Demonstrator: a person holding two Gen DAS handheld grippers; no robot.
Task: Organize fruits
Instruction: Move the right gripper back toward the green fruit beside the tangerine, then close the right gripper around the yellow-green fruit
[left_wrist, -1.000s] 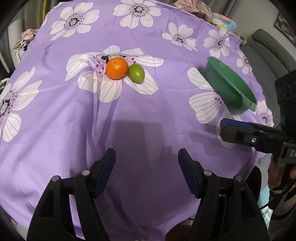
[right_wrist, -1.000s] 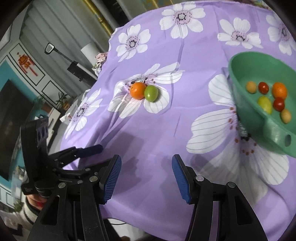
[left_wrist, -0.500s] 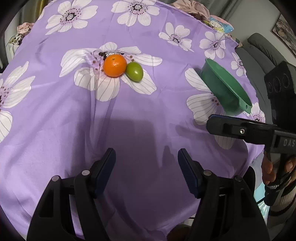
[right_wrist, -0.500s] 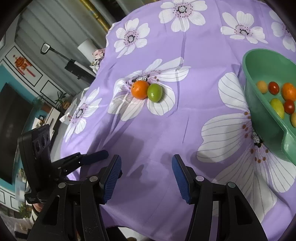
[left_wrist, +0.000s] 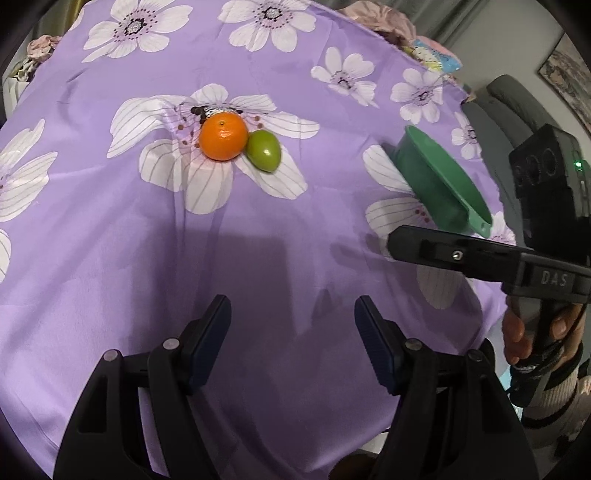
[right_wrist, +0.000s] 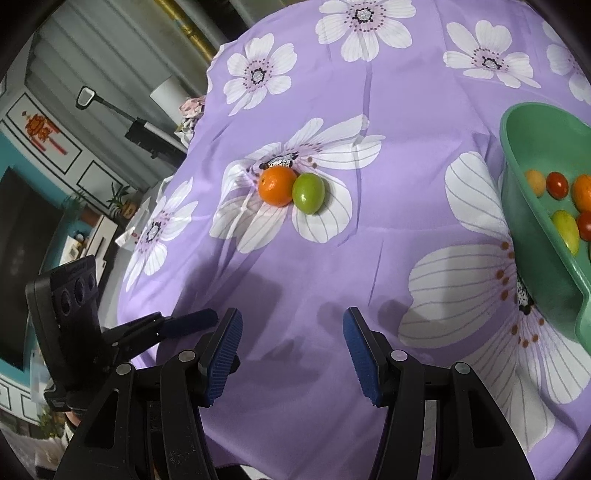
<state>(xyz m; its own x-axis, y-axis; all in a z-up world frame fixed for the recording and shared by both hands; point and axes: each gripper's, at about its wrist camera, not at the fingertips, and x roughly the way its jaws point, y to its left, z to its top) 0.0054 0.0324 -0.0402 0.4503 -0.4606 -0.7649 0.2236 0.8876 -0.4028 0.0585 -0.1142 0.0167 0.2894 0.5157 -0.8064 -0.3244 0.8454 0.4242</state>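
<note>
Now the orange (left_wrist: 223, 136) looms larger than a second ago.

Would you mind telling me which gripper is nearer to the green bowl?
Right. The right gripper hovers open just beside the green bowl; the left gripper sits farther off, beyond the right one.
</note>
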